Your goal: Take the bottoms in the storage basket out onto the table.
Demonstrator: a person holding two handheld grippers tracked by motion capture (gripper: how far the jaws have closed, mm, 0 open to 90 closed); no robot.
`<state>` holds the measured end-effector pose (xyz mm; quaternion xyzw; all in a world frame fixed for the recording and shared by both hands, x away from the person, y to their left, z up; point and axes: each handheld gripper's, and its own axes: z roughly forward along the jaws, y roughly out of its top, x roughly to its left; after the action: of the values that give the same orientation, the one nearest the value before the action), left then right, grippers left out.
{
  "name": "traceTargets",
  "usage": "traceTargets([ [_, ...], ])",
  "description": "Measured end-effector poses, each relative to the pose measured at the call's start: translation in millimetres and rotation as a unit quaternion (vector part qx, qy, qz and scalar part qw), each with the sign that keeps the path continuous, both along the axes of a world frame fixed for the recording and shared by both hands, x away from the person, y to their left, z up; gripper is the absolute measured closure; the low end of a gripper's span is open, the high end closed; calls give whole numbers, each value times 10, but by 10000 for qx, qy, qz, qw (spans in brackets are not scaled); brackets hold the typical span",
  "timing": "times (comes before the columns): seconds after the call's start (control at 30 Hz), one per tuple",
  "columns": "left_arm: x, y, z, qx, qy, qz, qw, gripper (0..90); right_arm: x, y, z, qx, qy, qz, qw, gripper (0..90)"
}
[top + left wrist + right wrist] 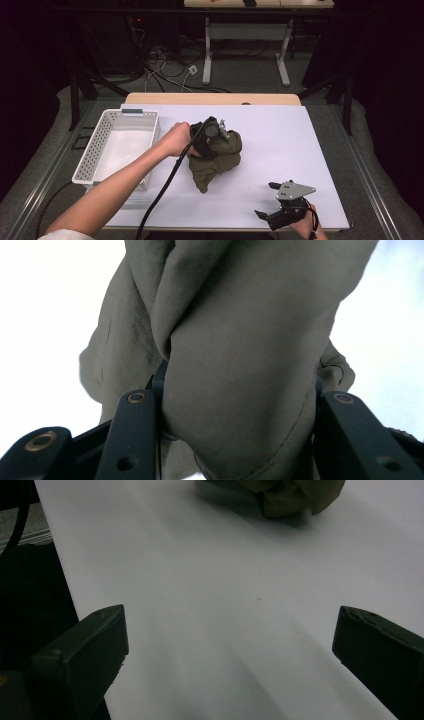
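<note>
- Mid-table on the white sheet [280, 135]: left gripper [216, 131] has its jaws clamped on the bunched olive cloth [216, 161], which looks partly lifted, lower end touching the sheet.
- White perforated basket [98, 139] sits just left of it.
- Near edge: right gripper [274, 202] with jaws spread wide, gripping nothing, well apart from the cloth.
</note>
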<state>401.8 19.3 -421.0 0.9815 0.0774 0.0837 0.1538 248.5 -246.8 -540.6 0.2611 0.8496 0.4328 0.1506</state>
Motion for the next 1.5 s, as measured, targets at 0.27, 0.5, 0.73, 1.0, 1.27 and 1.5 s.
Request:
traceTargets([
  [0.27,-28,-22,-317,-137,100,105,9998,524,1,-4,-2,5,-9,7,10000,9],
  [0.5,-120,0,-535,-130,-130,272,9995,355,-4,-3,1,-5,6,4,10000,10],
  [0.73,-217,236,-547,-647,-62,709,9954,152,9,3,-12,-23,77,13,10000,11],
  [1.0,-429,470,-583,-1080,-267,1149,9871,21,11,9,-16,-45,105,4,9999,10],
  [1.27,-652,630,-707,-1363,-457,1447,9790,0,21,25,-25,-101,93,31,9999,11],
  [1.5,-810,742,-825,-1601,-612,1707,9703,0,20,32,-24,-138,103,-19,9998,11],
])
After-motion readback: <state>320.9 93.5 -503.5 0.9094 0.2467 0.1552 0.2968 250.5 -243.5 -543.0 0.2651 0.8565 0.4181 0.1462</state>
